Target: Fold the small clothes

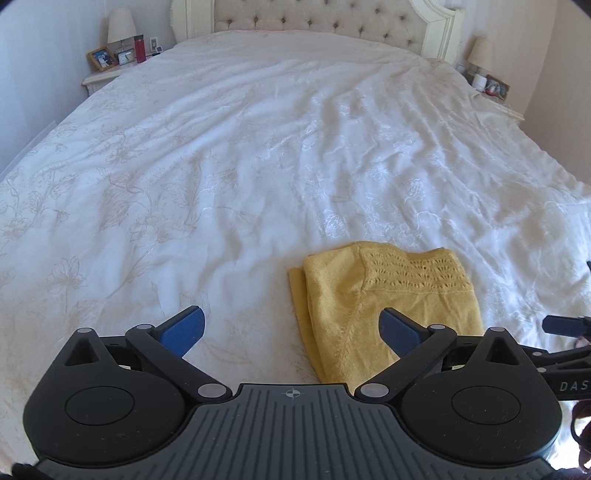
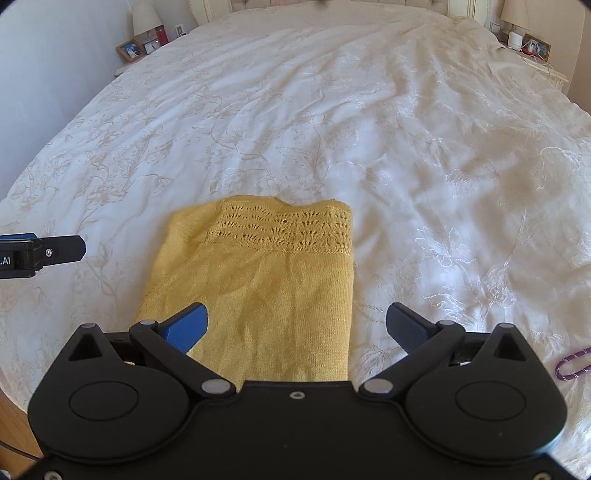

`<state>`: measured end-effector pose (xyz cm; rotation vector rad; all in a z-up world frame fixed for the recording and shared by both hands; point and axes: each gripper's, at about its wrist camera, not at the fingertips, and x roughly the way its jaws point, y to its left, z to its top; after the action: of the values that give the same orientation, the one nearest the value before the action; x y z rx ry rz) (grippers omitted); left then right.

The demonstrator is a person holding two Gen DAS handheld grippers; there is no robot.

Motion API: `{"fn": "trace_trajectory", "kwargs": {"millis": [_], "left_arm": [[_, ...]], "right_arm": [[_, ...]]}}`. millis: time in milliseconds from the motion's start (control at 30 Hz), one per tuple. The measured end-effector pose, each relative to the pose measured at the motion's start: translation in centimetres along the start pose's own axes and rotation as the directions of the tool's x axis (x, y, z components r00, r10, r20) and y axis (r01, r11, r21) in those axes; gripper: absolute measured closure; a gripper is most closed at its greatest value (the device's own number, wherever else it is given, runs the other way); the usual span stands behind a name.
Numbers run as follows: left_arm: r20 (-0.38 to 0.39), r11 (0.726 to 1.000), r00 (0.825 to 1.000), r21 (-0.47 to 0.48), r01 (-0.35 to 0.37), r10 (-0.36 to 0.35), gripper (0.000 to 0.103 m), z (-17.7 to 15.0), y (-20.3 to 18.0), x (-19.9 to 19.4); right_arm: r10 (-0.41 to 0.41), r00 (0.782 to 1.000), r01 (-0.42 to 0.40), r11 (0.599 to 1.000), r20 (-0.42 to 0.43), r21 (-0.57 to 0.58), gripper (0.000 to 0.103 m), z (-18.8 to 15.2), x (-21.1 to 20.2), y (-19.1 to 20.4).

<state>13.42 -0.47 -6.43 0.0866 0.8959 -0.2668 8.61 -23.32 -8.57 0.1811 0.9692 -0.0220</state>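
Observation:
A yellow knitted garment (image 1: pixel 388 302) (image 2: pixel 266 284) lies folded into a neat rectangle on the white bedspread (image 1: pixel 221 166) (image 2: pixel 369 129), its lace-patterned band on the far side. My left gripper (image 1: pixel 291 332) hovers open above the bed just left of the garment, nothing between its blue pads. My right gripper (image 2: pixel 297 328) is open too, raised over the garment's near right part with nothing gripped. The right gripper's finger shows at the right edge of the left wrist view, and a left finger (image 2: pixel 55 253) juts in at the left of the right wrist view.
The bed has a tufted headboard (image 1: pixel 314 22). A nightstand (image 1: pixel 107 74) at the far left carries a lamp, a photo frame, a clock and a red bottle. Another nightstand (image 2: pixel 535 55) with a lamp stands far right. A purple cord loop (image 2: pixel 572 363) lies on the bedspread near right.

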Motion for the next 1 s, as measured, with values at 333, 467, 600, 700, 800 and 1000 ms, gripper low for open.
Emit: {"fn": "trace_trajectory", "kwargs": {"millis": [333, 467, 600, 700, 800, 1000], "left_arm": [[-0.031, 0.983, 0.984, -0.048, -0.175, 0.174, 0.001, -1.8, -4.0, -4.0], [-0.059, 0.977, 0.979, -0.066, -0.201, 0.197, 0.002, -3.0, -5.0, -4.9], [-0.084, 0.976, 0.977, -0.078, -0.204, 0.197, 0.002, -4.5, -5.7, -6.0], [-0.089, 0.972, 0.974, -0.088, -0.217, 0.209, 0.002, -5.4, -6.0, -6.9], [-0.094, 0.972, 0.974, -0.101, -0.214, 0.205, 0.002, -6.1, -6.1, -7.5], [-0.093, 0.97, 0.973, -0.103, -0.221, 0.211, 0.002, -7.1, -6.5, -8.3]], "right_arm": [[0.048, 0.995, -0.043, 0.997, 0.086, -0.062, 0.001, -1.9, -5.2, -0.6], [-0.004, 0.992, 0.016, 0.995, 0.126, -0.098, 0.001, -3.0, -7.5, -0.1], [-0.042, 0.993, 0.05, 0.996, 0.107, -0.075, 0.001, -3.9, -8.8, -0.5], [-0.015, 0.998, 0.017, 1.0, 0.068, -0.026, 0.001, -4.4, -9.2, -1.3], [0.027, 0.999, -0.027, 1.0, 0.039, 0.006, 0.001, -4.9, -9.3, -2.1], [0.049, 0.998, -0.049, 0.999, 0.039, 0.018, 0.001, -6.0, -10.1, -2.2]]}}
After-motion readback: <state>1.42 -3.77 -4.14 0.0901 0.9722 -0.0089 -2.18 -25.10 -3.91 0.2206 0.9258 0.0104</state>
